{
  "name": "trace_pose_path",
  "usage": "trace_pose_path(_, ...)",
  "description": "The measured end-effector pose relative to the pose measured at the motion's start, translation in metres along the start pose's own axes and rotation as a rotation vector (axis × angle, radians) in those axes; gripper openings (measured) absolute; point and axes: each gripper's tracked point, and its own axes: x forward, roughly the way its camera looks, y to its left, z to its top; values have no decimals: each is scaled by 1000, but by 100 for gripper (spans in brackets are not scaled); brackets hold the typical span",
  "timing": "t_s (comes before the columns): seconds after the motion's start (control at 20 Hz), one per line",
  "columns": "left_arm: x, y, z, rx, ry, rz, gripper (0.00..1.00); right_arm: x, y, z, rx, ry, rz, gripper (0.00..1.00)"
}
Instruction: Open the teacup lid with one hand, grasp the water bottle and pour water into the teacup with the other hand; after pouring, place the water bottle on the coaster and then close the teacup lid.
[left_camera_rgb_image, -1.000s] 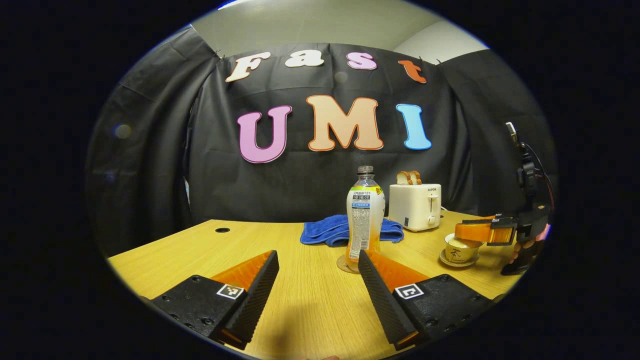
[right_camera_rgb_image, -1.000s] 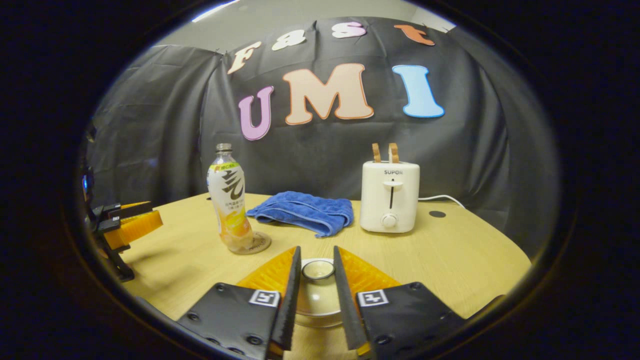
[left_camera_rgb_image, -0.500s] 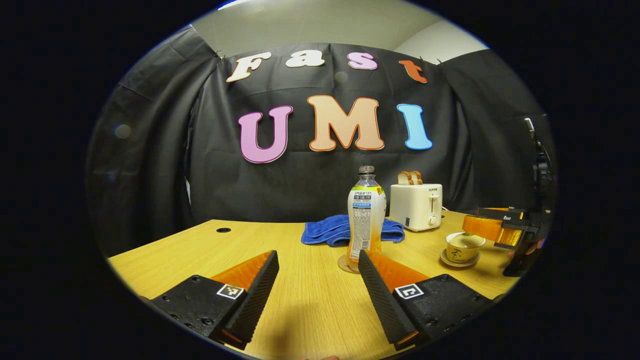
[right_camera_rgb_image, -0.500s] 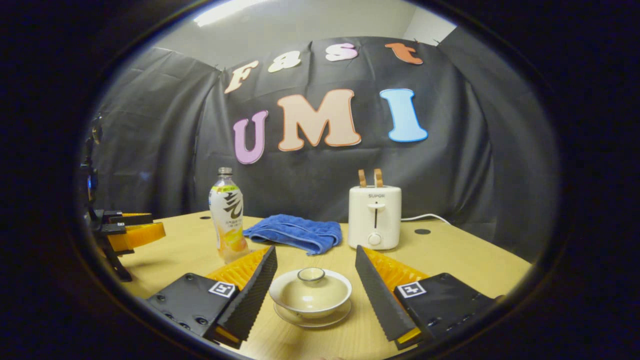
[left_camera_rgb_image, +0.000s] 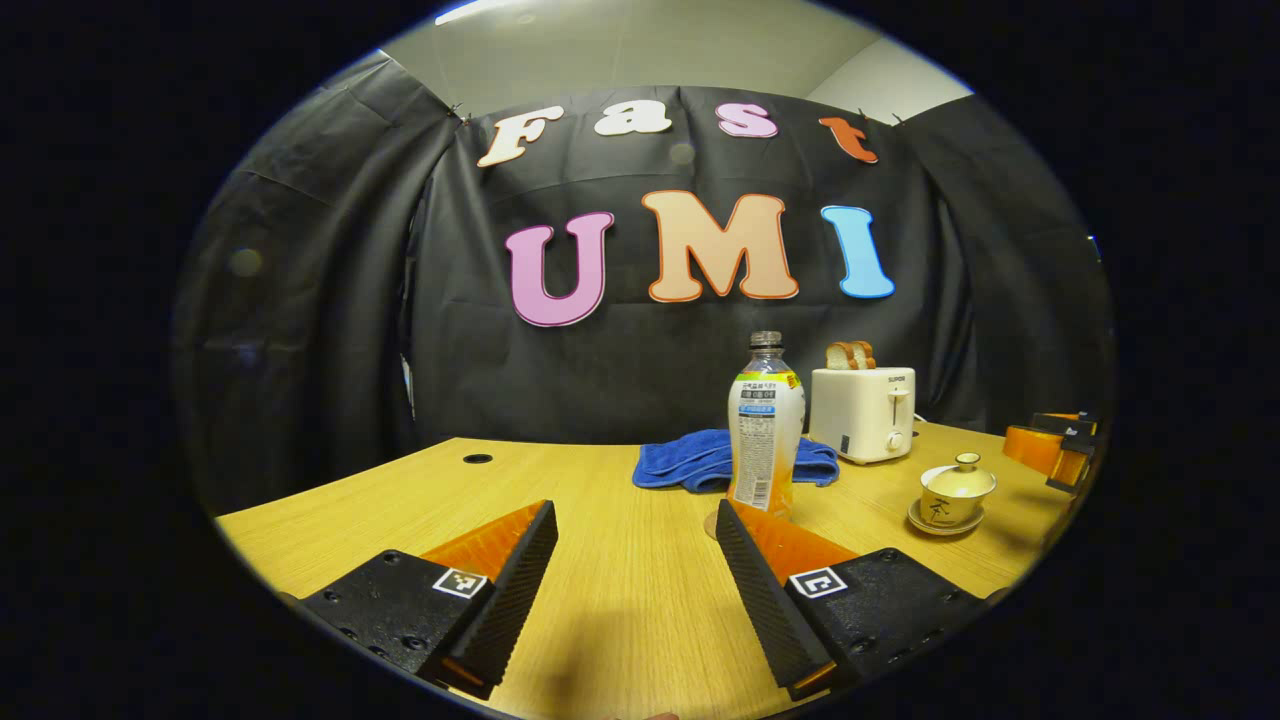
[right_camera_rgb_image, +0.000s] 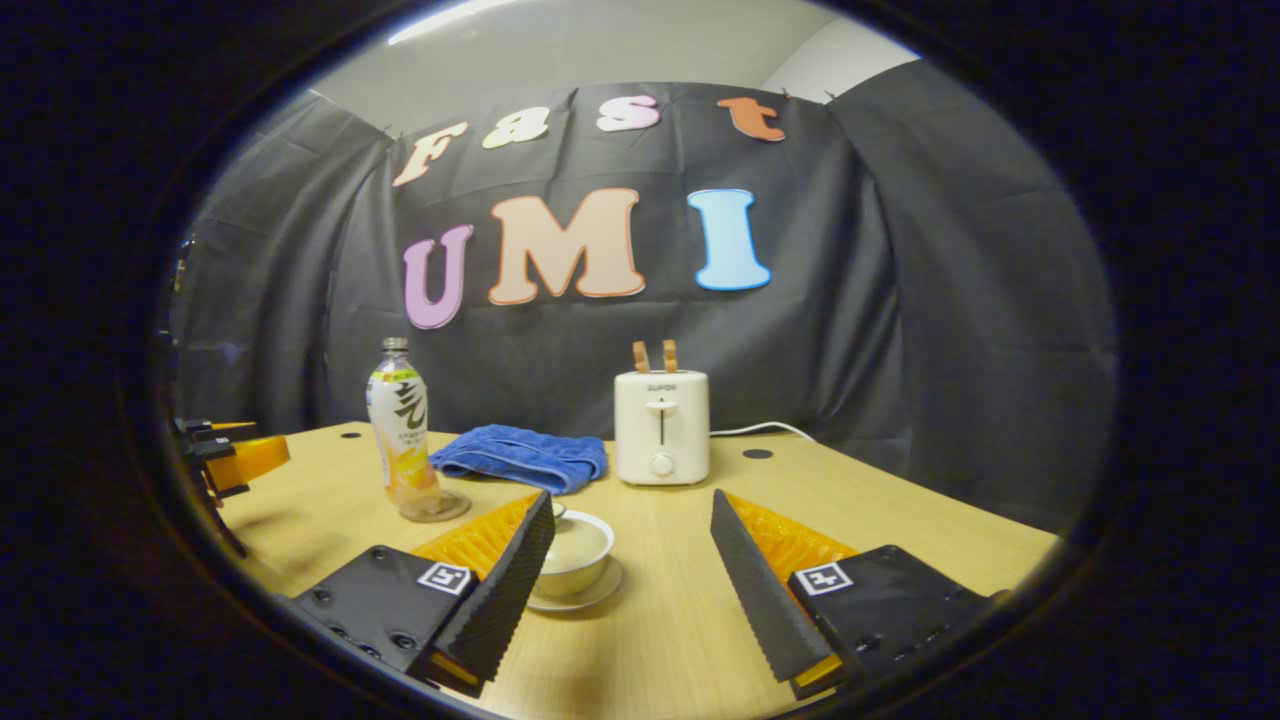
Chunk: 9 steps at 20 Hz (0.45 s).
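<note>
Both grippers spread wide, holding nothing: left gripper (left_camera_rgb_image: 635, 545), right gripper (right_camera_rgb_image: 630, 535). Water bottle (left_camera_rgb_image: 765, 425) upright on coaster (right_camera_rgb_image: 437, 508), near blue towel (right_camera_rgb_image: 520, 457). Teacup (left_camera_rgb_image: 955, 490) lidded on saucer, right of bottle; toaster (right_camera_rgb_image: 661, 427) farther back.

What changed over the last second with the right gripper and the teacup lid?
The right gripper, shut on the lid knob a second ago, let go, opened and drew back to the right; it now stands apart from the teacup. The lid stays on the cup. The water bottle remains on its coaster, and the left gripper stayed open and empty.
</note>
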Motion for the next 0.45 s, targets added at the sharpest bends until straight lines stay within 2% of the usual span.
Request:
trace_pose_path(0.2,-3,8,0,1,0,42,93,-7,-14,1,-1,-1,-52,100)
trace_pose_path(0.3,-4,10,0,1,0,55,93,-7,-14,1,-1,-1,-55,96)
trace_pose_path(0.45,-4,10,0,2,0,57,93,-7,-15,1,-1,0,-54,100)
